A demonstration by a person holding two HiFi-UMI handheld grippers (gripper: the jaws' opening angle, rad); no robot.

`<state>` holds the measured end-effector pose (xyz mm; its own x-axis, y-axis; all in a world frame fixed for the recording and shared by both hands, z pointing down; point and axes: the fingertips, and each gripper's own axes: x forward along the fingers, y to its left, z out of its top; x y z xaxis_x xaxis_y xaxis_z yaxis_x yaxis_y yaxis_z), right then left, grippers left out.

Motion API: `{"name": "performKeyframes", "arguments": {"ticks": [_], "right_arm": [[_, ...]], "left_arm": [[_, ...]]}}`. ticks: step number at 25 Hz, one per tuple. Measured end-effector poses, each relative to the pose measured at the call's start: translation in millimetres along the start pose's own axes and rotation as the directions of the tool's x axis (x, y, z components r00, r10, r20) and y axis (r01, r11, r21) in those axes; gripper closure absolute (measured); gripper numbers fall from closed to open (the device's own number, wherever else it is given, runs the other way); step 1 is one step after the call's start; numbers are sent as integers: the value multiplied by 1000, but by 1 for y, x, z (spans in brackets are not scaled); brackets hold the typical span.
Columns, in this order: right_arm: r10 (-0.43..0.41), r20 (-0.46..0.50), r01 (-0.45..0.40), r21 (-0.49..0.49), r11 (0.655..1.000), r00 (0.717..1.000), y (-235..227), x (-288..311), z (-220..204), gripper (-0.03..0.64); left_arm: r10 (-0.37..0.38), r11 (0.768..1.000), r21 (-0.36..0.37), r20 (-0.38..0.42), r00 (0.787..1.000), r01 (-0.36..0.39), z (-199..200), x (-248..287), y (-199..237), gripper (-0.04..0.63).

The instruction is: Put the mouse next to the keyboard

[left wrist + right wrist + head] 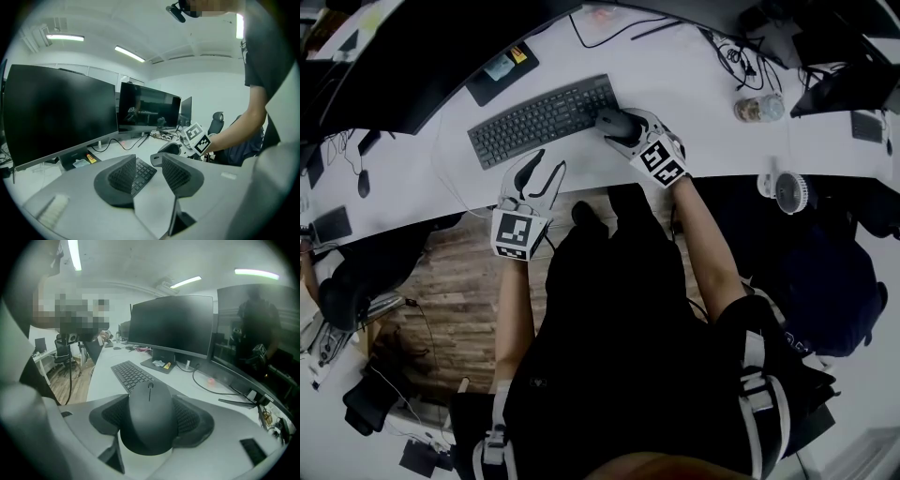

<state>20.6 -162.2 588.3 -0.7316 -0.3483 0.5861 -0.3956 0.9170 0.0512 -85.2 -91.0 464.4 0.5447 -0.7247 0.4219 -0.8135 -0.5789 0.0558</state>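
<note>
Black plastic computer mouse (149,414) is clamped between the two ribbed pads of the right claw (625,131), which grips it by both sides. Mouse position: just beside the right end of the black rectangular keyboard (542,120), over the white counter (703,131); contact with the counter surface cannot be determined. Left claw (149,172) is released, jaws apart with nothing between them, near the counter's front edge, in front of the keyboard. Dark monitors (56,112) stand behind the keyboard.
</note>
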Motion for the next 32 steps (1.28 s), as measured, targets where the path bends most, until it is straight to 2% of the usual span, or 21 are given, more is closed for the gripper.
{"name": "performKeyframes", "arguments": {"ticks": [32], "right_arm": [[-108, -36, 112, 125, 986, 994, -50, 8, -42, 325]], "left_arm": [[-33, 999, -2, -55, 998, 33, 0, 44, 1, 423]]}}
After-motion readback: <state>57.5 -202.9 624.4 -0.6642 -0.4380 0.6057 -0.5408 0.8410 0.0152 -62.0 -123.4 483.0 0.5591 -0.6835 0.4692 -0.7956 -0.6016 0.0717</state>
